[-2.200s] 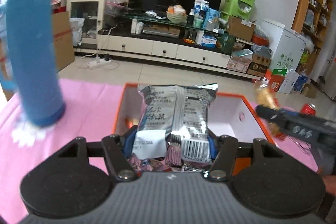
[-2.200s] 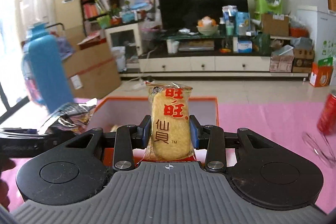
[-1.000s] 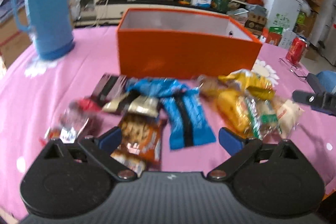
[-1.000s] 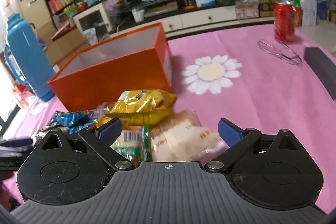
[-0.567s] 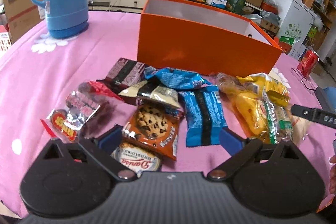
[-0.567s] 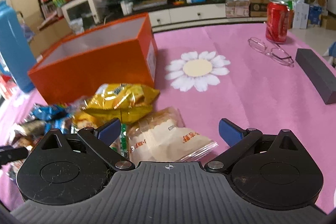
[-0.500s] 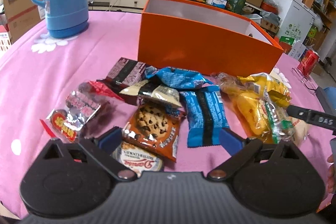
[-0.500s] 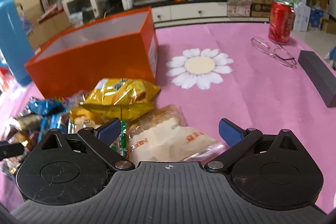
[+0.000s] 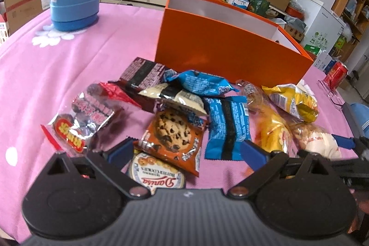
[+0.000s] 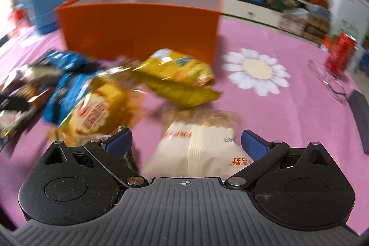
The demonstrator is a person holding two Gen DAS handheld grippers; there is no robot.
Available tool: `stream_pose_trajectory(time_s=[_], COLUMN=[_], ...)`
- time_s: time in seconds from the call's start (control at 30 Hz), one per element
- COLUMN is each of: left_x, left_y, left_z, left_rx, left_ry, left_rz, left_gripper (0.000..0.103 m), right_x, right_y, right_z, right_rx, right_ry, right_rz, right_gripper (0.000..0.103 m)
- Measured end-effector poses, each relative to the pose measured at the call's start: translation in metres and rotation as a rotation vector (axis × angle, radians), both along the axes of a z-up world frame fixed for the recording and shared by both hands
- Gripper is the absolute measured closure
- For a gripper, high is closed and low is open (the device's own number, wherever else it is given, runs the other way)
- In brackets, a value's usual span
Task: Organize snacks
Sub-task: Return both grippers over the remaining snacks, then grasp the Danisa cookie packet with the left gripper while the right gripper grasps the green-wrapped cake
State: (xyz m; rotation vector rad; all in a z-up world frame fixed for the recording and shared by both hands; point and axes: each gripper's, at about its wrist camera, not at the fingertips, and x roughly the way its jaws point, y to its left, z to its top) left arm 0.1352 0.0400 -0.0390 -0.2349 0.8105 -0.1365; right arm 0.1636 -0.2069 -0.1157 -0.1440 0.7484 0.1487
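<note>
I am lowering both emptied, wide-open hand-held grippers, left [image 9: 185, 149] and right [image 10: 186, 142], its jaws opening, over snacks [image 9: 175, 128] lying before the orange box [image 9: 221, 50]; next pickups are starting.

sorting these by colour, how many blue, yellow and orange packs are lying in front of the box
blue packs: 2
yellow packs: 2
orange cookie pack: 1
total: 5
</note>
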Motion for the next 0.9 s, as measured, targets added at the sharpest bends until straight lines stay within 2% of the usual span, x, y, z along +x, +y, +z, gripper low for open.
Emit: stream_pose_trajectory(time_s=[0.1, 0.27, 0.4, 0.53, 0.57, 0.67, 0.73, 0.8, 0.9], left_x=[-0.004, -0.027, -0.028, -0.020, -0.019, -0.020, -0.021, -0.024, -0.036], left_y=[0.007, 0.029, 0.022, 0.009, 0.007, 0.002, -0.001, 0.000, 0.006], left_z=[0.006, 0.019, 0.011, -0.001, -0.004, -0.010, -0.015, -0.015, -0.011], left_rx=[0.030, 0.123, 0.144, 0.210, 0.214, 0.185, 0.212, 0.221, 0.163], left_ry=[-0.038, -0.128, -0.079, -0.032, -0.030, -0.008, 0.007, 0.014, 0.049], left_rz=[-0.007, -0.015, -0.087, -0.079, -0.083, -0.144, -0.146, -0.145, -0.156], left_gripper=[0.006, 0.005, 0.005, 0.006, 0.011, 0.041, 0.047, 0.047, 0.047], right_x=[-0.012, -0.018, -0.018, -0.017, -0.018, -0.021, -0.022, -0.024, -0.031], right_y=[0.000, -0.029, -0.056, -0.059, -0.057, -0.052, -0.054, -0.058, -0.062], right_z=[0.001, 0.002, 0.006, 0.007, 0.007, 0.007, 0.009, 0.010, 0.014], right_rx=[0.018, 0.050, 0.161, 0.236, 0.229, 0.193, 0.191, 0.208, 0.232], right_ry=[-0.004, -0.027, -0.027, -0.012, -0.012, -0.025, -0.035, -0.042, -0.054], right_rz=[0.055, -0.026, -0.118, -0.117, -0.109, -0.099, -0.111, -0.128, -0.149], right_gripper=[0.011, 0.011, 0.011, 0.011, 0.011, 0.011, 0.011, 0.011, 0.011])
